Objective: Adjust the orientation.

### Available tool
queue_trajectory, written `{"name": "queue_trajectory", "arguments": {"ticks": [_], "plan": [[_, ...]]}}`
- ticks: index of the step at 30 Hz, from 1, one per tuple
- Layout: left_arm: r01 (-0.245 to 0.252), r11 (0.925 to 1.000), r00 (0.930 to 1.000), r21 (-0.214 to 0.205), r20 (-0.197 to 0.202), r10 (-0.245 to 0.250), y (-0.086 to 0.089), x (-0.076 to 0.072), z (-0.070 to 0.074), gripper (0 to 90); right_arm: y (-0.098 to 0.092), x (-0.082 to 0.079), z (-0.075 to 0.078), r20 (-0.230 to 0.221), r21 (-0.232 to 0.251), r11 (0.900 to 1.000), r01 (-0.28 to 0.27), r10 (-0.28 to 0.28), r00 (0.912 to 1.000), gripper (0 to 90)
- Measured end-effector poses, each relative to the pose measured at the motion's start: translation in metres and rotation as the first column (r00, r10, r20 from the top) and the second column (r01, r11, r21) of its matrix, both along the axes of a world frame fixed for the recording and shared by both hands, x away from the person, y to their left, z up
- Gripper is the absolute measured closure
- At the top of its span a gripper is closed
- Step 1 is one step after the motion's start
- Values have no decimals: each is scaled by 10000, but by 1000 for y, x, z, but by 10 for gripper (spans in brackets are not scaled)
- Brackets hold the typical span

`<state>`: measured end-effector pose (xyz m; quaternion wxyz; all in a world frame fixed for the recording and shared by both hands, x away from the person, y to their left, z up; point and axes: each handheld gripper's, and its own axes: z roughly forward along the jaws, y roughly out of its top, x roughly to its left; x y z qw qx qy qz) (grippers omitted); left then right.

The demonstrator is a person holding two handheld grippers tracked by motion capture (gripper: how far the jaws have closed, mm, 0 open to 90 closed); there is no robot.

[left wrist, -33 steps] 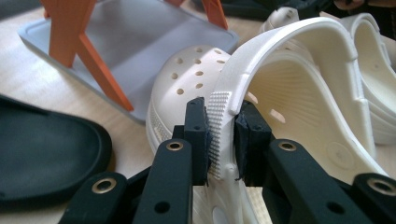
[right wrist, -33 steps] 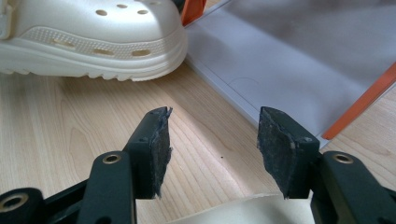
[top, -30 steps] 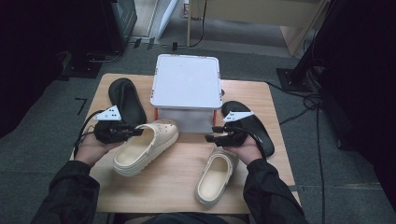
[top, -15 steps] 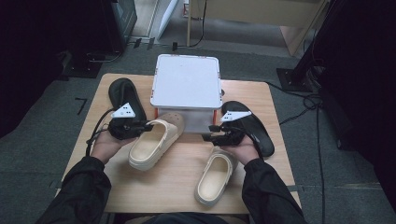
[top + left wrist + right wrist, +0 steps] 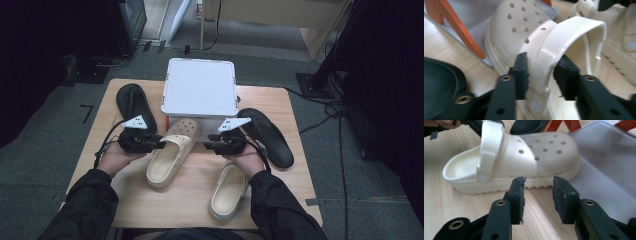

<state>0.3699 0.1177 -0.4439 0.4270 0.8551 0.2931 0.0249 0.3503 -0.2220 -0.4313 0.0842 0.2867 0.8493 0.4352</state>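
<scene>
A cream clog [image 5: 172,152] lies on the wooden table [image 5: 190,215], its toe against the white box [image 5: 200,92]. My left gripper [image 5: 162,145] is at the clog's left side. In the left gripper view its jaws have just been opening, and the gripper [image 5: 540,72] now stands open around the heel strap [image 5: 544,62], the pads just off it. My right gripper [image 5: 206,145] points at the clog's [image 5: 536,162] other side. Its jaws have just been closing, and the gripper [image 5: 537,192] holds nothing. The second cream clog [image 5: 229,192] lies under my right wrist.
One black slipper [image 5: 134,105] lies at the table's back left, another [image 5: 267,135] on the right. The white lidded box stands at the back centre on orange legs [image 5: 461,32]. Bare wood shows along the front left of the table.
The clog has gone from lifted at the left to lying flat with its toe at the box. My left hand followed it rightward and my right gripper moved left toward its side.
</scene>
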Motion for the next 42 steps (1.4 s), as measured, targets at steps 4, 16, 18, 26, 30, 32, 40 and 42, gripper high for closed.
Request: {"name": "queue_trajectory", "arguments": {"ticks": [4, 16, 18, 26, 30, 32, 40, 42], "plan": [[89, 9999, 9999, -50, -136, -90, 16, -9, 6, 587, 6, 2, 11, -161, 741, 9972, -26, 38, 9999, 627], [-596, 9975, 9960, -384, -684, 569, 45, -4, -4, 677, 50, 4, 4, -180, 85, 9999, -55, 56, 9998, 726], [-420, 9991, 9955, -55, -853, 414, 40, -1, -11, 679, 52, 7, 0, -445, 177, 9998, -27, 35, 9990, 733], [-260, 9996, 9934, 83, -1112, 268, 29, 4, -19, 695, 61, 12, -8, -1041, -568, 9982, -193, 133, 9945, 738], [-222, 9997, 9934, 94, -1126, 232, 27, 2, -19, 701, 65, 14, -11, -1206, -866, 9960, -229, 123, 9926, 742], [-228, 9997, 9932, 34, -1142, 231, 27, 2, -19, 710, 65, 15, -11, -1180, -825, 9964, -188, 90, 9930, 743], [-25, 9999, 9921, -165, -1256, 4, 20, 0, -19, 719, 60, 17, -11, -1118, -569, 9982, 195, -258, 9934, 766], [-5, 9998, 9914, -177, -1308, -19, 19, 0, -19, 723, 60, 17, -10, -1116, -511, 9984, 250, -306, 9933, 767]]}}
